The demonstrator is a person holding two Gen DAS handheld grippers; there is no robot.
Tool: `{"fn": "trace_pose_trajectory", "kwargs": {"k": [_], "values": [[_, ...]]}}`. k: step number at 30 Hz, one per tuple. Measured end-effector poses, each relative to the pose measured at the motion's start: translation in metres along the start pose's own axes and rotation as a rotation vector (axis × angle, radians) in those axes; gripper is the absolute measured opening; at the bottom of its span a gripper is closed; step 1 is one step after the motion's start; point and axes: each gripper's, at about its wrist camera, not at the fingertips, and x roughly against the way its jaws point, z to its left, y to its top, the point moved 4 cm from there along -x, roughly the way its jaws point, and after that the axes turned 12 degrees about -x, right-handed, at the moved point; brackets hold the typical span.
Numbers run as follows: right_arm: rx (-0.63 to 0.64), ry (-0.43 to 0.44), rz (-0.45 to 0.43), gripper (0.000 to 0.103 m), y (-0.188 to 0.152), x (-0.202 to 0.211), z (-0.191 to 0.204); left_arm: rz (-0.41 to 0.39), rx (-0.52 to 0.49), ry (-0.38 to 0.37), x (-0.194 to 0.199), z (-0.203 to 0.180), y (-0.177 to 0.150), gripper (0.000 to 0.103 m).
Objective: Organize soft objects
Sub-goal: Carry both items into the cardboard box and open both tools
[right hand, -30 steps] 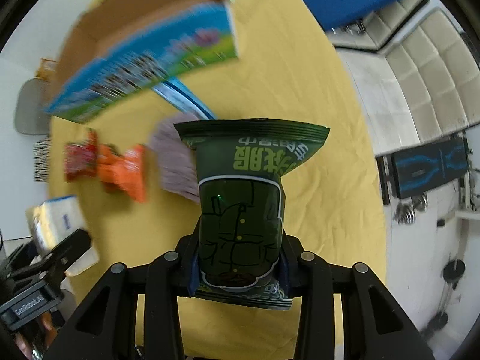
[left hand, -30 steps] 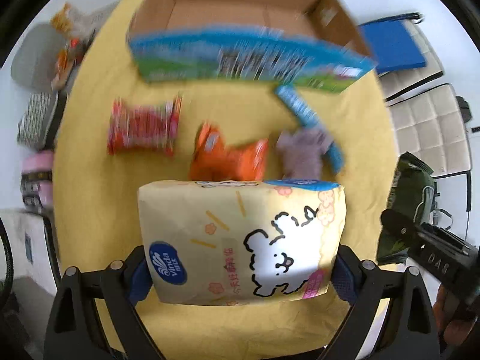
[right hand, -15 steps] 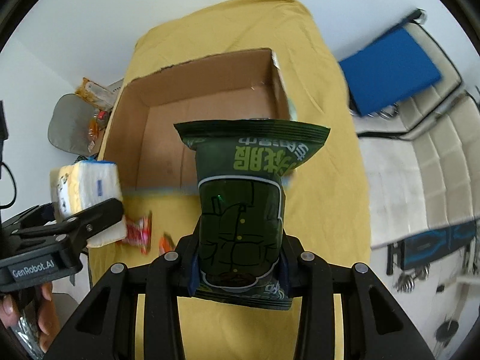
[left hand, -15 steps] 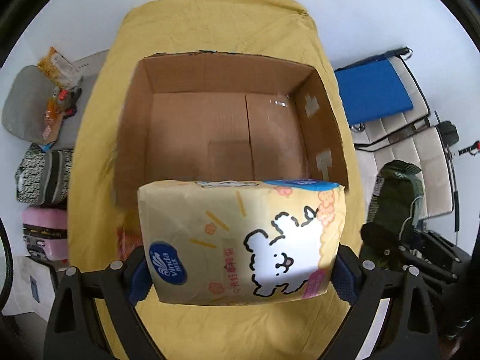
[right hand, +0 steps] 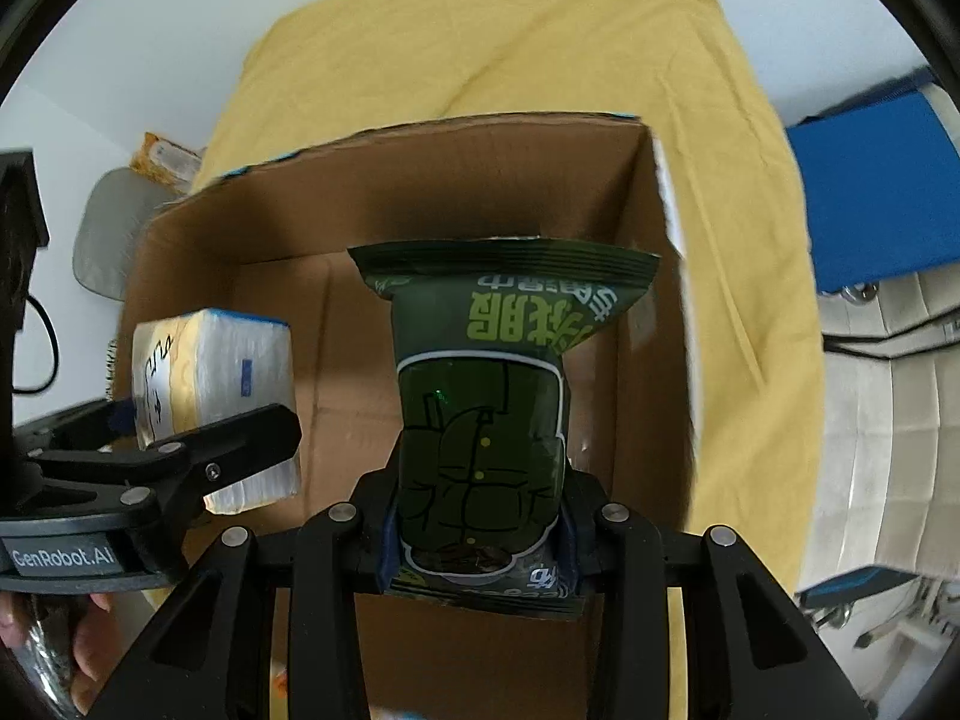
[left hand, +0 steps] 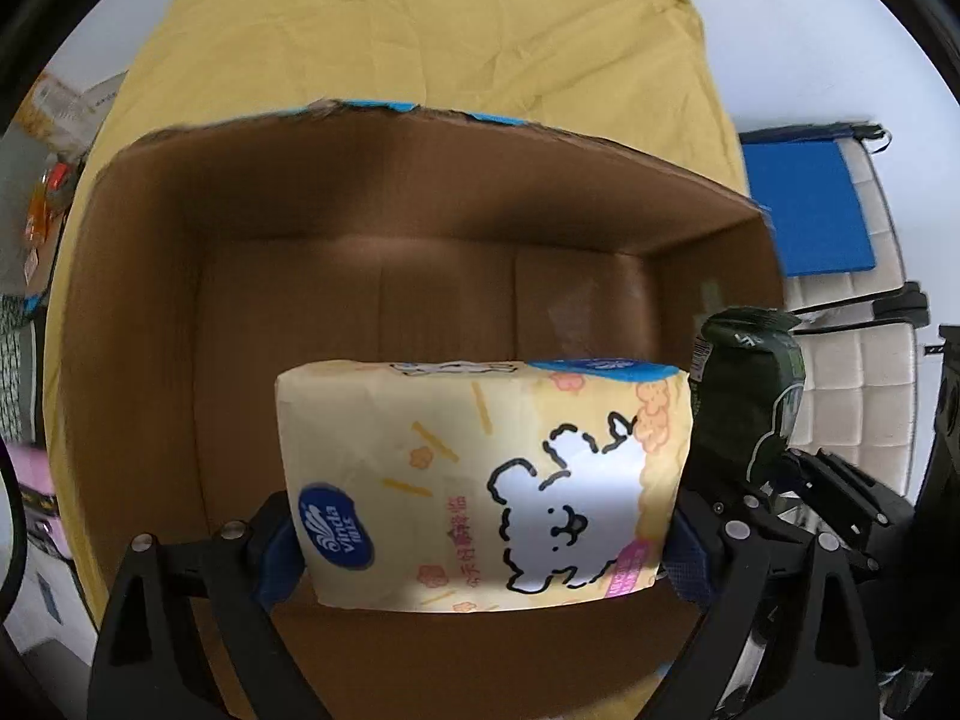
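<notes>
My left gripper (left hand: pixel 480 540) is shut on a yellow tissue pack (left hand: pixel 480 480) with a white cartoon dog, held over the open cardboard box (left hand: pixel 150 300). The box is empty inside. My right gripper (right hand: pixel 477 546) is shut on a dark green snack bag (right hand: pixel 486 420), also held above the box (right hand: pixel 270 240), to the right of the left gripper. The green bag shows at the right of the left wrist view (left hand: pixel 744 396), and the tissue pack shows at the left of the right wrist view (right hand: pixel 210 384).
The box stands on a yellow cloth (left hand: pixel 420 18) covering the table. A blue pad (left hand: pixel 810 204) and white cushioned seats (left hand: pixel 852 396) lie to the right. Bags and snack packets (left hand: pixel 42 180) lie on the floor at the left.
Both grippers moved forward and down with their loads, from above the loose snacks on the cloth to just above the box opening. The box now fills both views.
</notes>
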Motion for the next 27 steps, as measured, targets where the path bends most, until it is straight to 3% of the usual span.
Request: {"fn": "trace_pose_trajectory", "kwargs": {"k": [12,18,23,27], "values": [[0.041,-0.053,0.059,0.043,0.015,-0.050,0.021,0.093,-0.017,-0.027,-0.052,0.014,0.043,0.096],[0.043,-0.065,0.061,0.056,0.018,-0.052,0.030,0.138,0.012,-0.005,-0.064,0.020,0.046,0.096],[0.065,-0.082,0.057,0.058,0.008,-0.038,0.038,0.116,0.037,0.004,-0.054,0.024,0.045,0.101],[0.088,-0.082,0.053,0.074,-0.005,-0.029,0.045,0.077,0.045,0.026,-0.037,0.026,0.043,0.101]]}}
